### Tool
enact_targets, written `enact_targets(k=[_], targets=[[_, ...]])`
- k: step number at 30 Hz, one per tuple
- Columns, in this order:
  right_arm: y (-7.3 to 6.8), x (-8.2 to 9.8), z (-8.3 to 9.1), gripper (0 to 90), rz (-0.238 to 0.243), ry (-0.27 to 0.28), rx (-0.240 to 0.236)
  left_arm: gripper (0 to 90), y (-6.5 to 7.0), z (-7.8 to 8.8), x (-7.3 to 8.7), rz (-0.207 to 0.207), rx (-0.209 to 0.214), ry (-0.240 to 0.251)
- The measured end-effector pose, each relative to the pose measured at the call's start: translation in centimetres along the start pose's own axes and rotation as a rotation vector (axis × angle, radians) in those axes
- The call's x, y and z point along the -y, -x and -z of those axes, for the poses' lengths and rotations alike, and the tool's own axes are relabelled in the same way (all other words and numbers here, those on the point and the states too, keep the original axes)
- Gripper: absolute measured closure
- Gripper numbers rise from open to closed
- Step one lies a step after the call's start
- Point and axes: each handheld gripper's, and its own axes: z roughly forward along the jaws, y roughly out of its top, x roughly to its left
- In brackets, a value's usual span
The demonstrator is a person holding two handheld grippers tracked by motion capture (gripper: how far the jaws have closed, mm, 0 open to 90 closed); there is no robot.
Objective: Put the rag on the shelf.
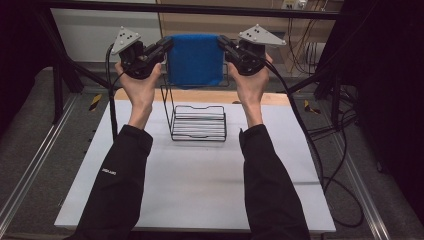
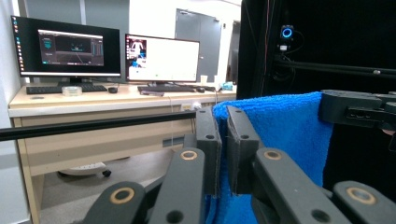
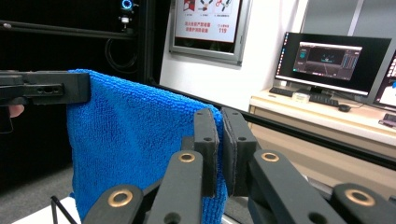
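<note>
A blue towel hangs stretched in the air between both grippers, above a black wire rack on the white table. My left gripper is shut on the towel's upper left corner. My right gripper is shut on its upper right corner. In the left gripper view the jaws pinch the blue towel at its edge, with my left gripper closed tight. In the right gripper view the blue towel drapes down to the left of my right gripper, which clamps its corner.
The white table top lies below, with a wooden strip along its far edge. Black frame bars run overhead and at the sides. Cables trail off to the right. A desk with monitors stands beyond the table.
</note>
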Motion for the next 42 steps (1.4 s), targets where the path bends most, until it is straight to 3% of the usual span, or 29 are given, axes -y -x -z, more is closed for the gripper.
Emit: enact_targets(k=[4, 13, 23, 29, 42], targets=[[-0.2, 0.9, -0.1, 85.6, 0.017, -0.04, -0.003, 84.8, -0.2, 0.1, 0.7, -0.006, 0.004, -0.025], [-0.2, 2.6, 0.6, 85.7, -0.014, -0.072, -0.031, 84.8, 0.1, 0.9, 2.3, -0.045, 0.03, -0.07], [-0.6, 2.8, 1.7, 85.6, -0.002, -0.088, -0.07, 84.6, 0.0, 1.8, 3.3, -0.066, 0.058, -0.105], [-0.9, 2.9, 2.1, 85.5, 0.008, -0.107, -0.09, 84.6, 0.2, 2.3, 3.2, -0.087, 0.072, -0.109], [-1.3, 3.7, 3.3, 85.4, 0.015, -0.138, -0.119, 84.2, 0.7, 3.0, 3.6, -0.092, 0.101, -0.152]])
